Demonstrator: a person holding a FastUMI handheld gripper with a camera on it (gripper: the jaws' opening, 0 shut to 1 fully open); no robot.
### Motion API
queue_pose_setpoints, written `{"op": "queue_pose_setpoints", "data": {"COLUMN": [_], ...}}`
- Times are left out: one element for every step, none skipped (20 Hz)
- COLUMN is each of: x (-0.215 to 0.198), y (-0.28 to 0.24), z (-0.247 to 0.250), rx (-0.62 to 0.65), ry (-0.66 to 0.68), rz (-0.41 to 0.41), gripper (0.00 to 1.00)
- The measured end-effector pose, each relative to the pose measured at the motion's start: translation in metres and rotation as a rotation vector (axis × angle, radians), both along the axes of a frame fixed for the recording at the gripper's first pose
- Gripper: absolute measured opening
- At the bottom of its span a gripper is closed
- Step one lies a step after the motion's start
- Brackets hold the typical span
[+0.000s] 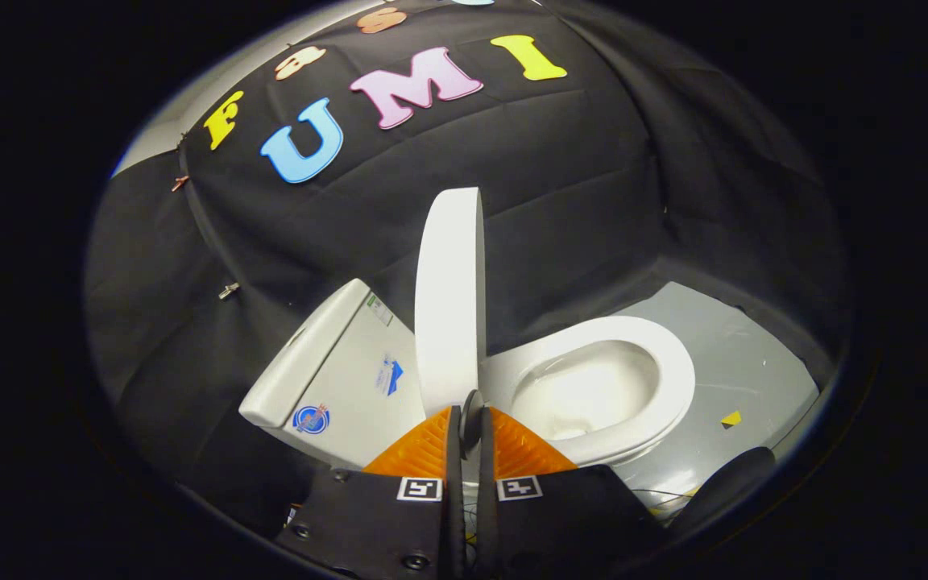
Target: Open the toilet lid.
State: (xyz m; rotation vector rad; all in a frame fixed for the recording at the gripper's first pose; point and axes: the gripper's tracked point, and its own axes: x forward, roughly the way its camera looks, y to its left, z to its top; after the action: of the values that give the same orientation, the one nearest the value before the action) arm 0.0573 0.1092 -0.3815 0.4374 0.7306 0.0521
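So my fingers [467,427] are pressed nearly together, pinching the toilet lid's [449,298] near edge. It stands upright just ahead, long axis vertical, tank [335,370] left, bowl [593,387] right.

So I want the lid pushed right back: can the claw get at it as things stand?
Probably yes. The claw already meets the raised toilet lid at its near edge, fingers nearly closed around it, and nothing stands between them; the tank lies behind.

Toilet lid [449,298] raised, standing near upright above open seat [677,379]. Gripper [470,423] fingers nearly closed, pinching lid's near edge. Tank [343,362] to left.
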Motion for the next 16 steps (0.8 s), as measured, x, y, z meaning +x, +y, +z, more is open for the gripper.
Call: {"op": "queue_pose_setpoints", "data": {"x": [0.001,0.001,0.001,0.001,0.001,0.001,0.002,0.003,0.004,0.004,0.002,0.001,0.001,0.001,0.001,0.001], "y": [0.008,0.016,0.024,0.032,0.040,0.048,0.055,0.061,0.068,0.074,0.080,0.087,0.093,0.098,0.103,0.108], "z": [0.002,0.004,0.006,0.007,0.009,0.009,0.011,0.011,0.010,0.012,0.015,0.017,0.017,0.018,0.018,0.018], "rx": [-0.002,-0.005,-0.005,-0.005,-0.005,-0.006,-0.008,-0.008,-0.006,-0.003,0.000,0.004,0.006,0.009,0.010,0.013], "ry": [-0.008,-0.015,-0.022,-0.029,-0.034,-0.038,-0.043,-0.047,-0.050,-0.052,-0.052,-0.052,-0.051,-0.051,-0.051,-0.051], "rz": [0.015,0.028,0.042,0.056,0.071,0.084,0.096,0.108,0.118,0.128,0.137,0.148,0.159,0.168,0.175,0.183], "gripper": [0.10,0.10,0.10,0.10,0.10,0.10,0.10,0.10,0.10,0.10,0.11,0.10,0.10,0.11,0.10,0.11]}}
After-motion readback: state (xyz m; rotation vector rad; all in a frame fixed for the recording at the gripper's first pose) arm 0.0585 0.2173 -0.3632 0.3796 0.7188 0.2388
